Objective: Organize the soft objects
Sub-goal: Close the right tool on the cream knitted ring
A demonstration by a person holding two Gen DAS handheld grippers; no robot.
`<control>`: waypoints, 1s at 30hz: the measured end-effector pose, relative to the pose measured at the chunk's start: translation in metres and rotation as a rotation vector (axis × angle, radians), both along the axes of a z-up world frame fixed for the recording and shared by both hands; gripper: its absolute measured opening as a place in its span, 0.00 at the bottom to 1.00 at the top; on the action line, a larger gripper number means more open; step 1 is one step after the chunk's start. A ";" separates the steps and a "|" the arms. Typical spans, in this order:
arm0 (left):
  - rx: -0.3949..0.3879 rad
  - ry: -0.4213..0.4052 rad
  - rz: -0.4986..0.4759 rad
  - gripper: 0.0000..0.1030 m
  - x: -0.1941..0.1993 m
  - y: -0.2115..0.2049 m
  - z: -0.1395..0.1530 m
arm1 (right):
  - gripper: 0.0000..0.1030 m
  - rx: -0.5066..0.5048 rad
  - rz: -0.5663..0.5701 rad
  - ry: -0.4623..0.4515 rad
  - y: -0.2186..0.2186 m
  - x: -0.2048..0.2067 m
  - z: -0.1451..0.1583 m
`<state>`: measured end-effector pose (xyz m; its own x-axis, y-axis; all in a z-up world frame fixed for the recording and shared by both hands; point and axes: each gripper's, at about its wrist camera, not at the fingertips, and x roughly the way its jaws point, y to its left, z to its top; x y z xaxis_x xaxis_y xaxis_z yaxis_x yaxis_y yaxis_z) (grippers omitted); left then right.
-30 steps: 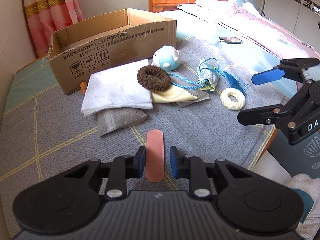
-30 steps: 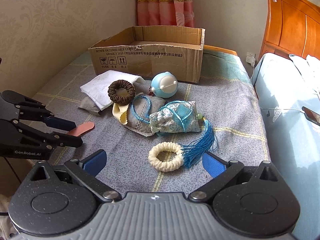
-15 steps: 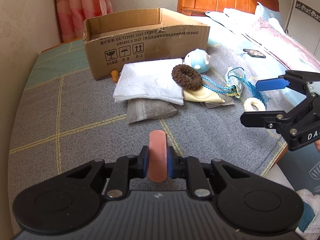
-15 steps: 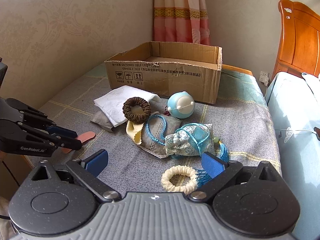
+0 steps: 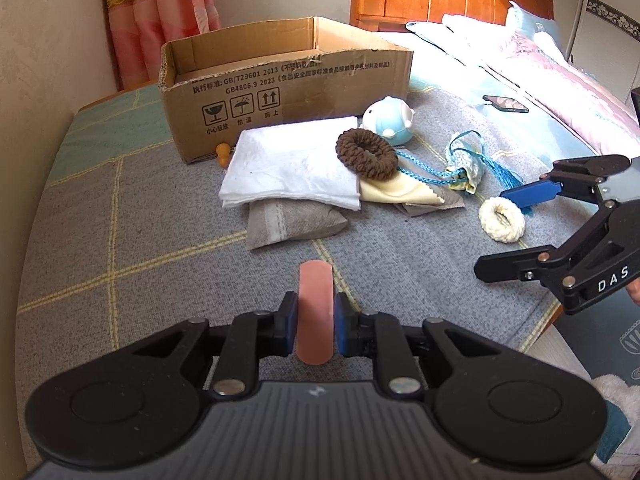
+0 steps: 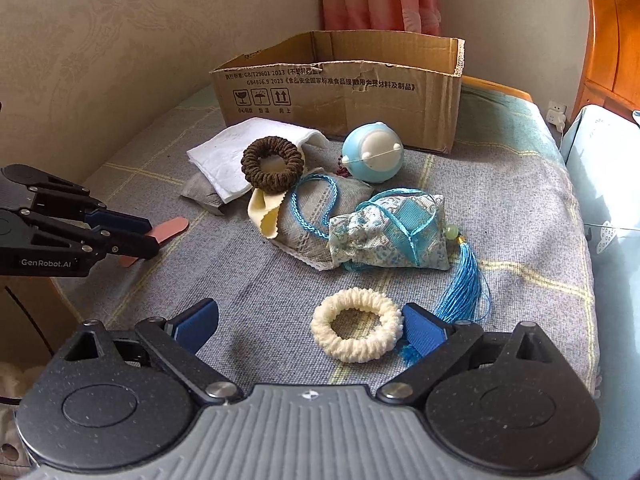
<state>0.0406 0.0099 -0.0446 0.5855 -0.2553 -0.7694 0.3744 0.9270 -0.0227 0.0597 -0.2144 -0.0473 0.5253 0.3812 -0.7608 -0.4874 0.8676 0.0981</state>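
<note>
Grey checked bedding (image 6: 500, 200) carries our whole job, with a cardboard box (image 5: 288, 84) standing open at its far end, most likely where the soft things should go. Our left gripper (image 5: 315, 322) is clamped shut on a flat pink strip (image 5: 315, 312), which stands up between the pads and pokes out ahead of them, so it is lifted clear of the blanket for carrying. Our right gripper (image 6: 310, 322) hangs low with its jaws wide and closing; the cream knitted ring (image 6: 357, 324) lies on the blanket between them, hard against the right-hand pad, not yet pinched. We judge this ring to be our next pick, since it sits apart from the heap.

Just ahead of the right fingers lie a patterned blue pouch (image 6: 390, 236) with its tassel (image 6: 464, 280), resting on a grey cloth bag (image 6: 316, 216). Beyond those, a brown ring (image 6: 272, 164) rests on a folded white cloth (image 6: 224, 156) and a pale yellow cloth (image 6: 266, 216), beside a round blue toy (image 6: 372, 152) near the box front. Each hand takes one item so both can go over together, we reckon.
</note>
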 end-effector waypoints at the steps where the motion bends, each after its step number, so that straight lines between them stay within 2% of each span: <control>1: 0.002 -0.001 0.005 0.17 0.000 -0.001 0.000 | 0.91 -0.011 0.005 -0.006 0.004 -0.001 0.000; 4: 0.013 -0.007 0.001 0.19 -0.004 -0.005 0.000 | 0.81 -0.064 0.022 -0.030 0.015 -0.002 0.001; 8: 0.009 -0.005 -0.002 0.22 -0.003 -0.006 0.000 | 0.80 -0.120 0.042 -0.045 0.015 -0.001 0.001; 11: 0.013 -0.008 -0.006 0.24 -0.002 -0.008 0.000 | 0.77 -0.109 0.042 -0.040 0.008 0.001 0.002; 14: 0.020 -0.016 -0.003 0.25 -0.003 -0.011 -0.001 | 0.69 -0.106 0.055 -0.037 0.009 0.000 0.004; 17: 0.028 -0.018 -0.002 0.24 -0.003 -0.013 -0.001 | 0.63 -0.139 0.066 -0.056 0.016 -0.005 0.004; 19: 0.022 -0.010 -0.006 0.23 -0.003 -0.012 0.000 | 0.51 -0.137 0.059 -0.057 0.016 -0.005 0.006; 27: 0.031 0.009 -0.036 0.17 -0.004 -0.014 0.003 | 0.38 -0.158 0.053 -0.064 0.015 -0.008 0.010; 30: 0.036 0.005 -0.042 0.17 -0.005 -0.013 0.005 | 0.37 -0.164 0.059 -0.075 0.015 -0.011 0.014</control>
